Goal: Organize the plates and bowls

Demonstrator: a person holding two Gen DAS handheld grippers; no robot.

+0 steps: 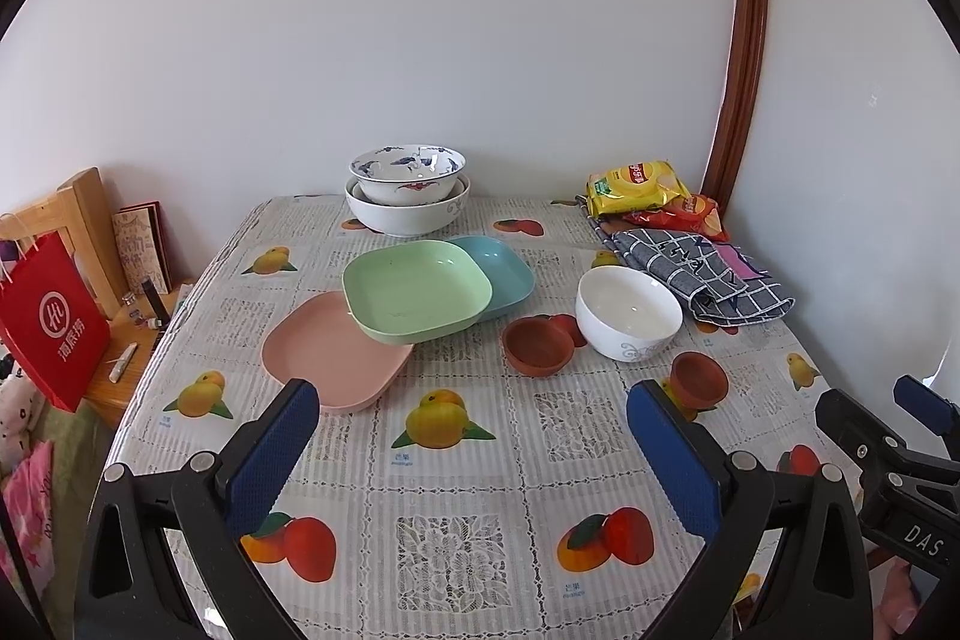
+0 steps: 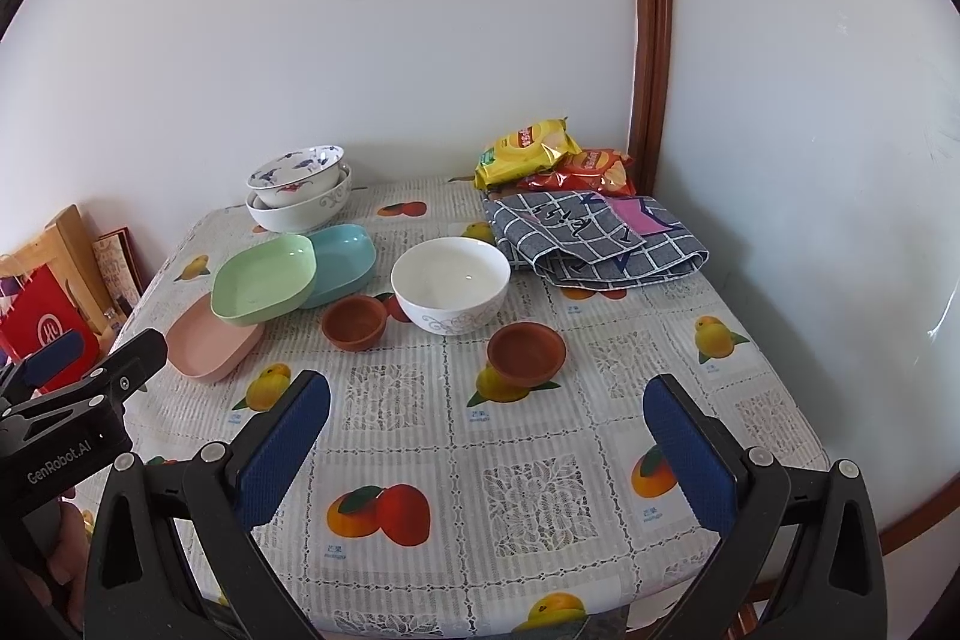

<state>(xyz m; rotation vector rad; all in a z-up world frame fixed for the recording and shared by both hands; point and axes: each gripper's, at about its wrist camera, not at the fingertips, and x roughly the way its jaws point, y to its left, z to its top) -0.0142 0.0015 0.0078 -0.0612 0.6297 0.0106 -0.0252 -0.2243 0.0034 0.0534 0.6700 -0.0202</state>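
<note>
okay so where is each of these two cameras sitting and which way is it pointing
Left wrist: on the left gripper, facing the wall across the table; its open blue fingers frame the pink plate; the right gripper shows at right.
Right wrist: on the right gripper, facing likewise; the left gripper shows at left.
Shared: green plate, white bowl.

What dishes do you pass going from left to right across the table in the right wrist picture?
Pink plate → green plate → blue plate → white bowl → nearer brown cup.
</note>
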